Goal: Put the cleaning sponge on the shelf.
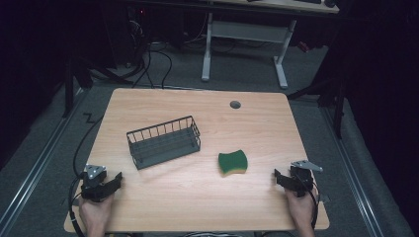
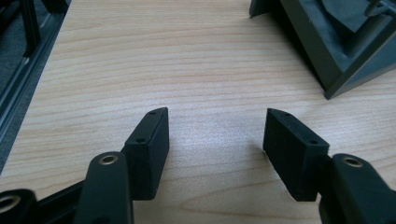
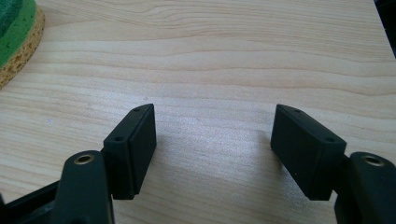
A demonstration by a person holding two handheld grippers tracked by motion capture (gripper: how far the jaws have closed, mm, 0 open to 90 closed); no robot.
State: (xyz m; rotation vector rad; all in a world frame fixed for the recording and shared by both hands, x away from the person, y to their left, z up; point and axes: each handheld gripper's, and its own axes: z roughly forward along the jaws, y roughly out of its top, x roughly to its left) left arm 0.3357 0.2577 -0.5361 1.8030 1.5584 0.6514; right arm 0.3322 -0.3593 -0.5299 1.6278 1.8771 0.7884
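Though both grippers' fingers spread, empty: sponge [image 3: 16,39] cut off left; basket [image 2: 336,42] corner cropped.

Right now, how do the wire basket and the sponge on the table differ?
The wire basket is a dark grey, open-topped box of thin upright bars, while the sponge is a solid wavy-edged pad, green on top with a yellow layer beneath. The basket stands taller and is much longer; the sponge lies low and flat. The basket sits nearer the left gripper, the sponge nearer the right gripper. Both rest untouched on the wooden table.
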